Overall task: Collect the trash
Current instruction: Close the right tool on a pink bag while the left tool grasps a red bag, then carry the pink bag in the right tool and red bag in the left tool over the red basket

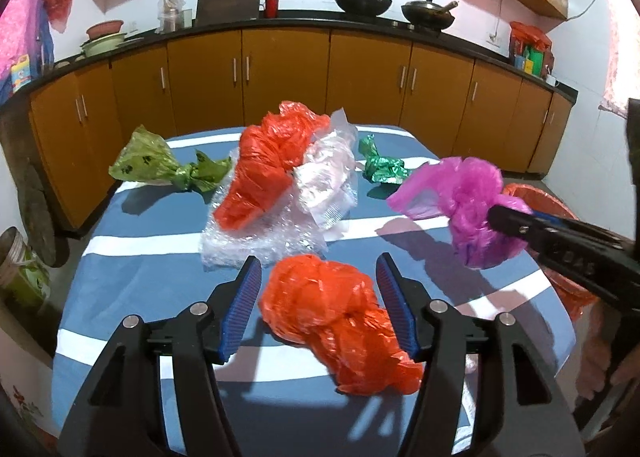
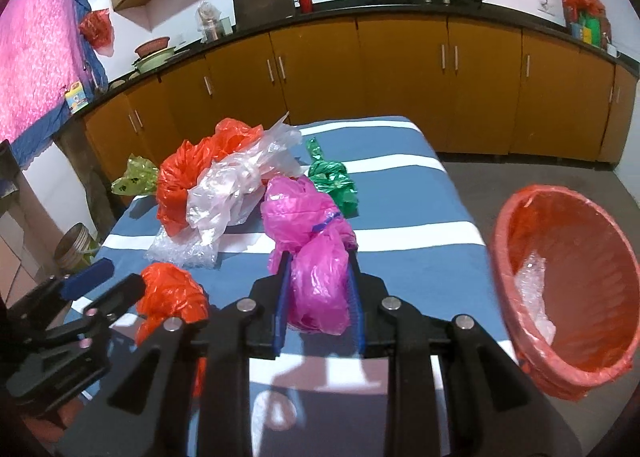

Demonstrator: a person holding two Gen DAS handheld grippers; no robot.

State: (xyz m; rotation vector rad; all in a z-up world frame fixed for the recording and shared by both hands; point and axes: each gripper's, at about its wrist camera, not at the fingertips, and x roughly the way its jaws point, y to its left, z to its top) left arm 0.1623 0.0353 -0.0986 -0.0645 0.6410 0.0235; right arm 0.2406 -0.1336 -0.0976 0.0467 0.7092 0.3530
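Note:
A crumpled orange plastic bag (image 1: 328, 305) lies on the blue-and-white striped table (image 1: 132, 257). My left gripper (image 1: 319, 259) stands open around it, a blue pad on each side and a gap at the left pad. In the right wrist view the left gripper (image 2: 120, 277) sits at the orange bag (image 2: 172, 293). My right gripper (image 2: 319, 257) is shut on a pink plastic bag (image 2: 316, 289), held above the table (image 2: 420, 217). From the left wrist view the right gripper (image 1: 504, 213) holds the pink bag (image 1: 468, 193) near the red-lined bin (image 1: 536, 193).
The red-lined bin (image 2: 580, 277) stands right of the table with clear plastic inside. On the table lie a larger orange bag (image 1: 264, 161), clear plastic (image 1: 328, 177), bubble wrap (image 1: 256, 241), a light green bag (image 1: 140, 161) and green foil (image 1: 380, 165). Brown cabinets line the back.

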